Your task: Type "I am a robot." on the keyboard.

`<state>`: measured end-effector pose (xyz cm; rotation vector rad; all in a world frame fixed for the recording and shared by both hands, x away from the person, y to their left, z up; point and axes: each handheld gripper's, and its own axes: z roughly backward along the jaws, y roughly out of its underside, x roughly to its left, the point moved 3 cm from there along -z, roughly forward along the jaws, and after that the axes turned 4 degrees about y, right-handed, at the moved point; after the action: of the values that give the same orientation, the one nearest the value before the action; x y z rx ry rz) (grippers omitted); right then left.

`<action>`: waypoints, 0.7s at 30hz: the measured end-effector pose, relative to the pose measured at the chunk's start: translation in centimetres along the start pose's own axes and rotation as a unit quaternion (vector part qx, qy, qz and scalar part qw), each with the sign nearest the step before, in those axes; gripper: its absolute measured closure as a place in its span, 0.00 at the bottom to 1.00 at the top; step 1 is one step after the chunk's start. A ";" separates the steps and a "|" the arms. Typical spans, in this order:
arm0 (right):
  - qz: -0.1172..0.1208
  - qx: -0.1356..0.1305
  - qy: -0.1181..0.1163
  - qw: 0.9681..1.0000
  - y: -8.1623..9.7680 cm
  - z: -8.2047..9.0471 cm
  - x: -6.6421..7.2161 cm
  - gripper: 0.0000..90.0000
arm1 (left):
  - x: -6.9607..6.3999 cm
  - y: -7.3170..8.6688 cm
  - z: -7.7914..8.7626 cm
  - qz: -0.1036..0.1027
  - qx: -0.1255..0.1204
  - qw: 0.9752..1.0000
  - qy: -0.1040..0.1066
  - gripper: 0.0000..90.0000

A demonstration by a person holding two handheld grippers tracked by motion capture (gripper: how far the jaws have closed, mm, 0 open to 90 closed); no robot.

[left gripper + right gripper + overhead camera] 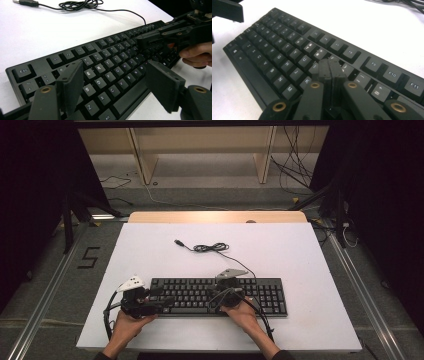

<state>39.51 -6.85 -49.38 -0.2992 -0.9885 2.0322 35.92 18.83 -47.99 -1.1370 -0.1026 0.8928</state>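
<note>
A person is sitting at a white desk (pixel 150 255), holding a two-jaw tool in each hand over a black keyboard (pixel 260 292). The keyboard is lying flat at about 6 o'clock on the desk, near the person's edge, its long side running from 9 to 3 o'clock.

At roughly 8 o'clock on the desk, the left tool (pixel 161 301) is hovering by the keyboard's left end, pointing toward 3 o'clock. In the left gripper view, its jaws are standing wide apart with nothing between them, framing the letter keys (pixel 105 80) from above without touching them.

Just right of centre, at about 6 o'clock, the right tool (pixel 226 290) is resting over the middle of the keyboard, held by the right hand (pixel 243 312) and pointing toward 12 o'clock. In the right gripper view, its jaws are pressed together, pad against pad, and their joined tip is sitting down among the keys near the K, above the M (pixel 290 89). Whether it is pushing a key cannot be told.

The keyboard's cable (pixel 211 248) is trailing from the back edge toward 12 o'clock, lying in a loose tangle on the desk, and its plug (pixel 178 242) is lying free at about 11 o'clock from the tangle.
</note>
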 end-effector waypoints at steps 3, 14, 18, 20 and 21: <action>0.001 0.002 0.004 1.000 0.0 -0.3 -0.1 1.00 | 0.0 0.0 0.0 -0.003 0.001 1.000 0.000 0.34; 0.004 0.009 0.008 1.000 0.1 -0.8 -0.1 1.00 | 0.1 0.0 0.1 -0.002 -0.002 1.000 -0.002 0.34; 0.012 0.011 0.015 1.000 0.2 -1.0 -0.1 1.00 | 0.1 0.0 0.1 -0.002 -0.004 1.000 -0.002 0.34; 0.011 0.010 0.016 1.000 0.2 -1.0 0.0 1.00 | 0.1 0.0 0.1 -0.002 -0.004 1.000 -0.003 0.34; 0.010 0.010 0.015 1.000 0.2 -1.0 -0.1 1.00 | 0.1 0.0 0.1 -0.003 -0.004 1.000 -0.003 0.34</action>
<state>39.93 -6.45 -50.16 -0.3282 -0.9494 2.0486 35.92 18.98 -47.95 -1.1413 -0.1143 0.8920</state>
